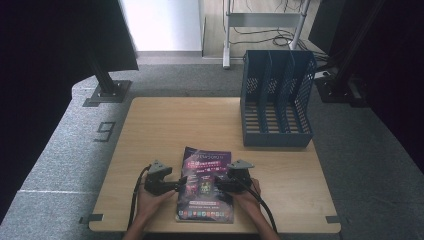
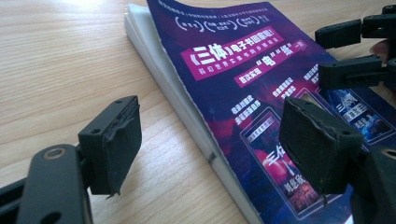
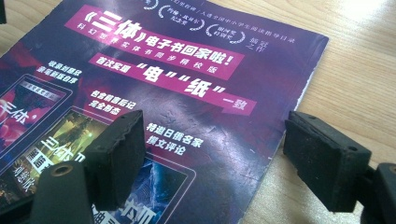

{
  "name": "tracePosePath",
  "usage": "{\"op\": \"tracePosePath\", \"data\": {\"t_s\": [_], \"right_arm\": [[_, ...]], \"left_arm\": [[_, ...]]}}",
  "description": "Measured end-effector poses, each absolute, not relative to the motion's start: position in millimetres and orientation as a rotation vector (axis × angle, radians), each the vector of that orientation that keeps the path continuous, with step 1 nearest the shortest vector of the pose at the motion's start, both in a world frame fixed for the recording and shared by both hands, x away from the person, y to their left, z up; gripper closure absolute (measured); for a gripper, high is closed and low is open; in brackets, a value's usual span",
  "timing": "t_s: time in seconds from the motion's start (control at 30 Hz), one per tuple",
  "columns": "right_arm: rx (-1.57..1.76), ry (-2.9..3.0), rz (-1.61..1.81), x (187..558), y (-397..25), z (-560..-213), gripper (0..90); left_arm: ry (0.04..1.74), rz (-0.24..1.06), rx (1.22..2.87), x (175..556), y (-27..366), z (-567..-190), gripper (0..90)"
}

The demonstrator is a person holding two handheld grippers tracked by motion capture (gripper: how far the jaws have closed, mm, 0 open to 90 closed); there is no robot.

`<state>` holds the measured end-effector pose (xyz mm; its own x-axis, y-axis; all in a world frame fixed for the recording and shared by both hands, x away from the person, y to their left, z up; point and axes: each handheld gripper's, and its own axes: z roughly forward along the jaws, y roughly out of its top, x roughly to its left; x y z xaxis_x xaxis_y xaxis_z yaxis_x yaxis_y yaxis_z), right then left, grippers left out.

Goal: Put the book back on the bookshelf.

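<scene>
Purple glossy-covered magazine (image 1: 205,186) lies flat at the 6 o'clock edge of the light wooden table (image 1: 165,125). Left gripper (image 1: 181,185) sits at its 9 o'clock edge, jaws apart and straddling that edge, one over bare wood, one over the cover. Right gripper (image 1: 218,184) at the 3 o'clock edge, jaws likewise apart. Blue perforated plastic file rack (image 1: 276,100) stands at 1 o'clock, well apart.

Probably a lab or recording studio; bare wooden worktop (image 1: 165,125) on grey carpet (image 1: 60,145); taped floor numeral (image 1: 105,131); black stand bases (image 1: 107,92); loose cables (image 1: 260,35); blue file rack (image 1: 276,97).
</scene>
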<state>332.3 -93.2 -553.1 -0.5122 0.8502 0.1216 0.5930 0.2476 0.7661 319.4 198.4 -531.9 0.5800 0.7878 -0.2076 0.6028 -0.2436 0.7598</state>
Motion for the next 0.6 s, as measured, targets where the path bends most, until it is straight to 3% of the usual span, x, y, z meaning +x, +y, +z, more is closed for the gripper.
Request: {"op": "tracePosePath", "data": {"t_s": [0.6], "right_arm": [[1.335,2.204,1.130,332,-93,-553,20.8]], "left_arm": [[1.095,0.231,2.014,323,175,-544,21.6]]}}
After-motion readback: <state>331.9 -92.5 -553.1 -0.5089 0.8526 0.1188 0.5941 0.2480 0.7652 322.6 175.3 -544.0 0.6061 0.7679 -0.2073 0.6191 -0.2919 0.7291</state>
